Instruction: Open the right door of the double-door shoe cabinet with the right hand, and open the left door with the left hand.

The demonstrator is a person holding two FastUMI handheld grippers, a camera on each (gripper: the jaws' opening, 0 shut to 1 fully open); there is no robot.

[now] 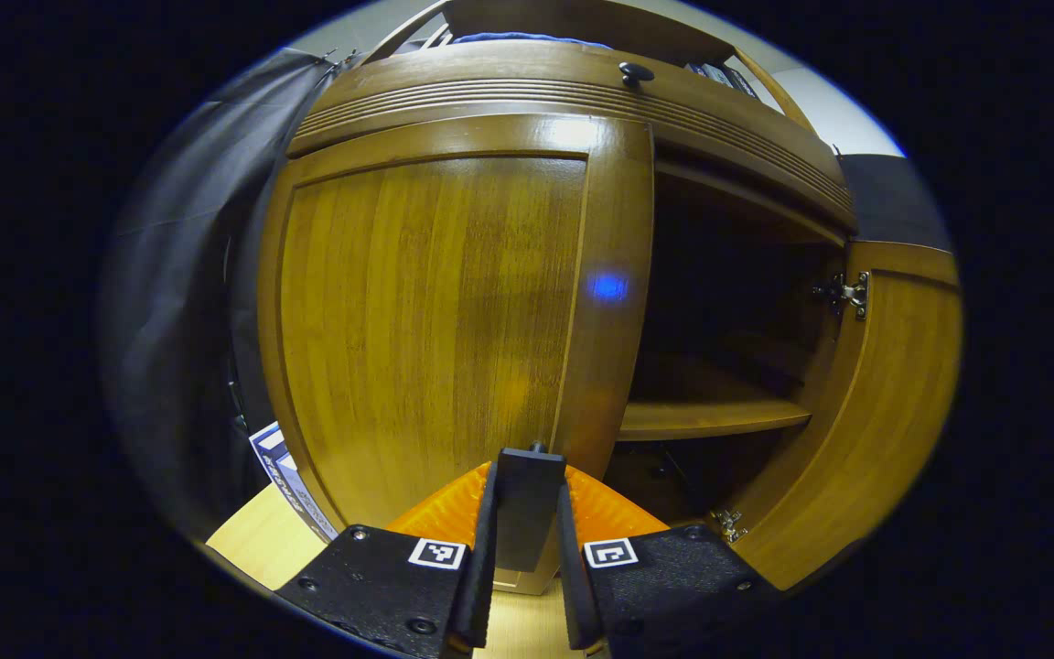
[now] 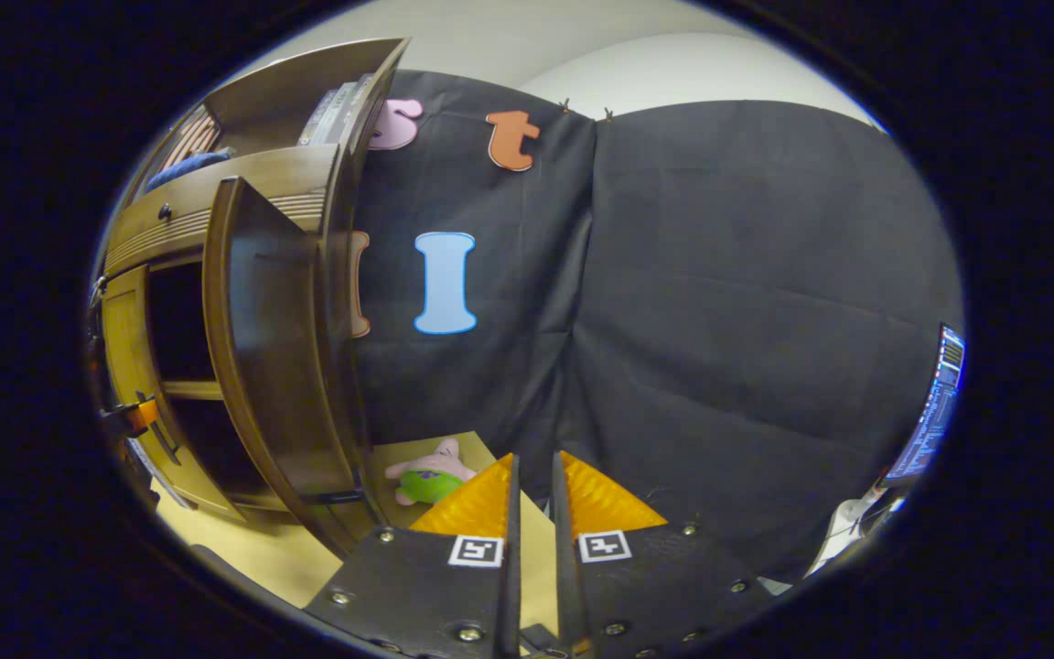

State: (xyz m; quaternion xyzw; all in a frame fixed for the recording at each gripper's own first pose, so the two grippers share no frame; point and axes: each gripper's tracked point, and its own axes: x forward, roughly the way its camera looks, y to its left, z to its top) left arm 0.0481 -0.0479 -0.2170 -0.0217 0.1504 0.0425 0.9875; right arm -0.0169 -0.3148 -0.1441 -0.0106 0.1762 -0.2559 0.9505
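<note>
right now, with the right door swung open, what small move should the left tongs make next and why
Probably a gentle pull back on the handle, swinging it out toward the hinge side. The left tongs look closed on that handle, yet the left door still sits nearly flush with the cabinet. The right door already stands wide open, so the left door is what remains.

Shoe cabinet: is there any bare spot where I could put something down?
The shelf behind the open right door looks bare. Floor before the cabinet is free; a plush toy lies beside it.
</note>
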